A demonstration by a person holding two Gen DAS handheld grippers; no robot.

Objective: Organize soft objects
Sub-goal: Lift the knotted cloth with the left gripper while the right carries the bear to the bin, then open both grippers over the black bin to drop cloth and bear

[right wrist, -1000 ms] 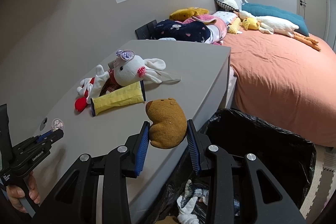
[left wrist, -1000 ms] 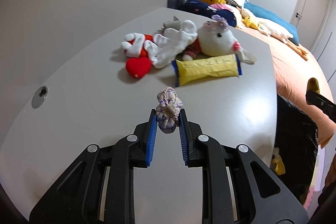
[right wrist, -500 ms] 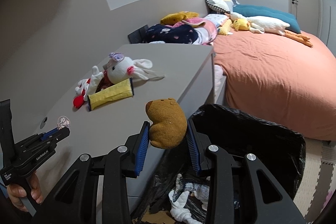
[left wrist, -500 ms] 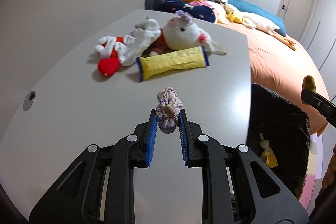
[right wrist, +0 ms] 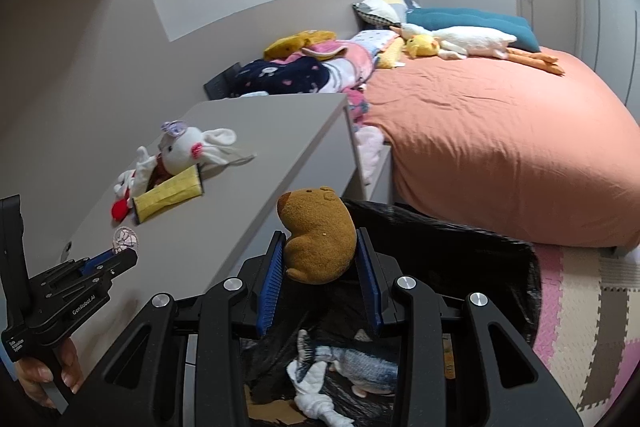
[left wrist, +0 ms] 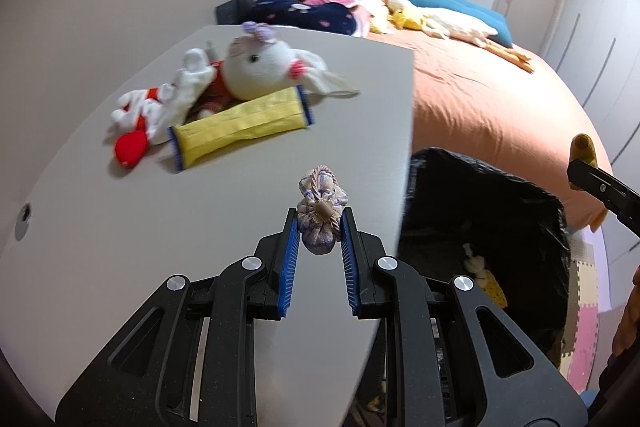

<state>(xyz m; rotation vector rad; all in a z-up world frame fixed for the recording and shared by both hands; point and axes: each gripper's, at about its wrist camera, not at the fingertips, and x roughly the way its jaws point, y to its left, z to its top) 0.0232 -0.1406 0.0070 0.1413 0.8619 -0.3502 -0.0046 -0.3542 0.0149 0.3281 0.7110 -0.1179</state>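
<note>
Left tongs (left wrist: 319, 227): I clamp a pouch (left wrist: 320, 217) over the table (left wrist: 240, 203), near its edge.
Right tongs (right wrist: 321, 250): I grip a capybara (right wrist: 318, 239) above the bag (right wrist: 460, 247).

From the right wrist view, the left gripper (right wrist: 127, 254) carries white lettering on its black side: "GenRobot.AI" along the body. Lower down, on the grip held by a hand (right wrist: 48, 373), sits a smaller white label in three short lines; it is too small to read for certain. I can read no other text, numbers or signs.
</note>
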